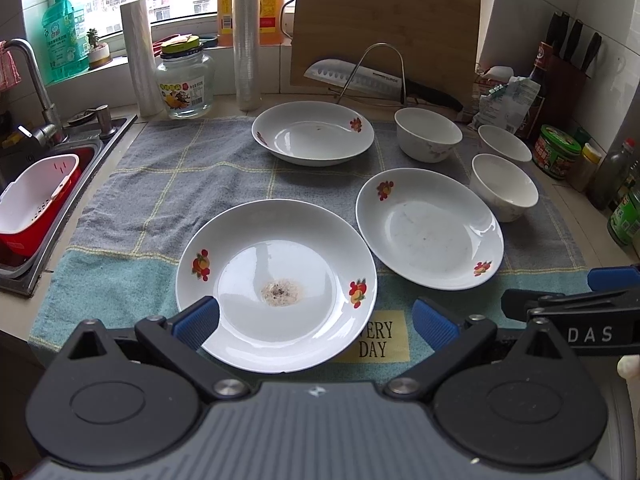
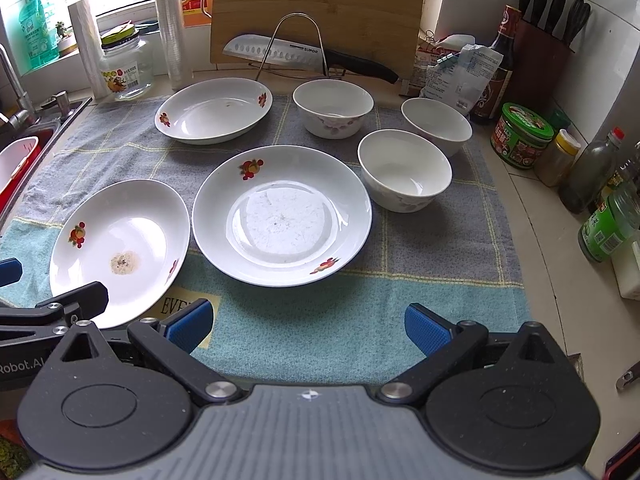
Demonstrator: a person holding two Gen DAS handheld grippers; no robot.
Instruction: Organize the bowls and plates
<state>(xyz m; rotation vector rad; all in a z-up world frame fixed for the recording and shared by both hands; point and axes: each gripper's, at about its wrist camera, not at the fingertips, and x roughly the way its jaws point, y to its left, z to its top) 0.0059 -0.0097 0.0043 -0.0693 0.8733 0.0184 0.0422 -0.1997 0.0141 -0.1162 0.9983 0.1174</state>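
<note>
both grippers, left (image 1: 316, 320) and right (image 2: 308, 326), gape wide, holding nothing. three plates (image 2: 282, 216) lie apart on the towel (image 2: 320, 320); three bowls (image 2: 404, 168) cluster at two o'clock.

Three white plates with fruit prints lay on the towel (image 2: 280, 320): the far plate (image 2: 214, 110), the middle plate (image 2: 282, 216) and the stained plate (image 2: 120, 252). Three white bowls stood to their right: the flowered bowl (image 2: 333, 109), the near bowl (image 2: 404, 170) and the corner bowl (image 2: 437, 125). One cleaver (image 2: 280, 54) rested against one cutting board (image 2: 320, 8). There was one glass jar (image 2: 126, 66), one green soap bottle (image 2: 38, 26), and four dark handles in the knife block (image 2: 540, 44).
</note>
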